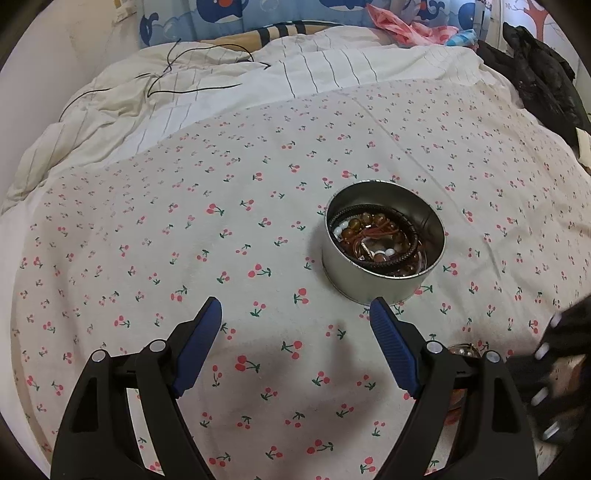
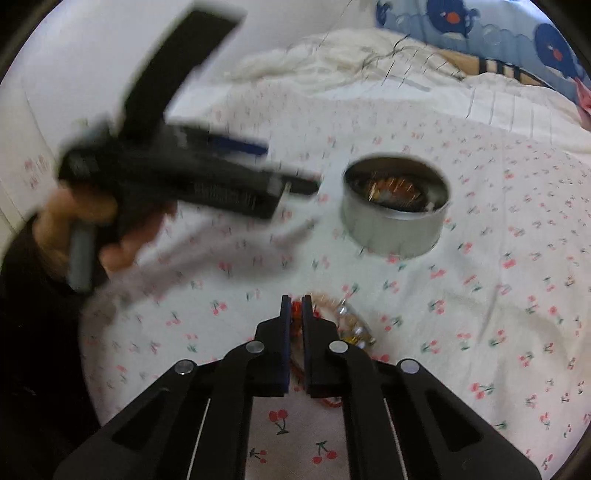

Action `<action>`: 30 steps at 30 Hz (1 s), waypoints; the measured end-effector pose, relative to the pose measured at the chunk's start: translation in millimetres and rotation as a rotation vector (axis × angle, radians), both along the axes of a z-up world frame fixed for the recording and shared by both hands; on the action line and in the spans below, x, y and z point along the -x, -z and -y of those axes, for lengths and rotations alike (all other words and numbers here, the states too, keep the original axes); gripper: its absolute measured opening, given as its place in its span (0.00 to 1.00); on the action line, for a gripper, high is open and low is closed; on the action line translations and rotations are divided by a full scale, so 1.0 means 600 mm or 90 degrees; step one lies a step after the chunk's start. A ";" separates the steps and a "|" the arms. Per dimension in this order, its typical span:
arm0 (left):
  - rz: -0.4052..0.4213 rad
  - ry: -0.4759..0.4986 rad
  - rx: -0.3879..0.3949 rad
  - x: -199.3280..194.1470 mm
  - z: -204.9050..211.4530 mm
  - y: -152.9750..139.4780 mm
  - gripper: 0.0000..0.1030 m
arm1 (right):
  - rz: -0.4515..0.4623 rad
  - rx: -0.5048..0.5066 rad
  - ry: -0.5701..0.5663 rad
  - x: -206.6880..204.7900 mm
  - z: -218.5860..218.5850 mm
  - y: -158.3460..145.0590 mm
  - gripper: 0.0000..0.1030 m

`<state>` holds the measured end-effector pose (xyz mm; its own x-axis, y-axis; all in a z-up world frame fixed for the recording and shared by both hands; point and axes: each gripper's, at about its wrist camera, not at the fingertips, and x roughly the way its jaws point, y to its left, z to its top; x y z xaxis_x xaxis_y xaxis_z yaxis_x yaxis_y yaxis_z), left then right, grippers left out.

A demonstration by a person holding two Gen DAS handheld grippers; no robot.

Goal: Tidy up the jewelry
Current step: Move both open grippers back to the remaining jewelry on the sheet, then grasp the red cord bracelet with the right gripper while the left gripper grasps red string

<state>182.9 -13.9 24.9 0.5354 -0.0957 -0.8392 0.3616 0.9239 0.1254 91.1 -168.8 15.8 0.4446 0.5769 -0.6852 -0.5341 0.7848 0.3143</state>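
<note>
Your tin [image 1: 384,254] stands upright and open on the bed, holding amber, white and dark bracelets [image 1: 373,236]. Nearer you, a red-corded bracelet [image 2: 349,321] with clear beads lies apart from it.

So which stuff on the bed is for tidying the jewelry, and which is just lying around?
For the job:
- round tin with bracelets inside
- red-corded bracelet pinched by the right gripper
- left gripper, open, empty

Just lying about:
- black cable
- black jacket
- pink cloth
</note>
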 end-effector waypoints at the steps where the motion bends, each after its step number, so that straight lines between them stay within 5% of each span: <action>1: -0.003 0.002 0.000 -0.001 0.001 0.001 0.76 | 0.002 -0.010 0.011 -0.004 0.011 -0.006 0.06; 5: -0.033 0.049 0.010 0.009 0.013 0.012 0.76 | 0.005 0.004 0.091 -0.022 0.065 -0.017 0.06; 12: -0.022 0.229 -0.033 0.077 0.081 0.030 0.76 | -0.046 0.094 0.196 -0.053 0.108 0.021 0.06; 15: 0.002 0.281 -0.044 0.101 0.101 0.026 0.76 | -0.047 0.085 0.214 -0.046 0.125 0.019 0.06; 20: -0.032 0.374 -0.001 0.135 0.118 0.025 0.76 | -0.061 0.108 0.228 -0.046 0.133 0.027 0.06; 23: -0.018 0.426 -0.030 0.165 0.132 0.032 0.76 | -0.064 0.117 0.228 -0.048 0.130 0.030 0.06; 30: -0.046 0.452 -0.012 0.175 0.135 0.041 0.76 | -0.077 0.127 0.220 -0.049 0.124 0.038 0.06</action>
<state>78.0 -95.1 0.0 0.2927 -0.3854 -0.8751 0.8832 0.4597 0.0930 120.3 -243.0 -7.1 0.4977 0.2583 -0.8280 -0.1969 0.9634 0.1822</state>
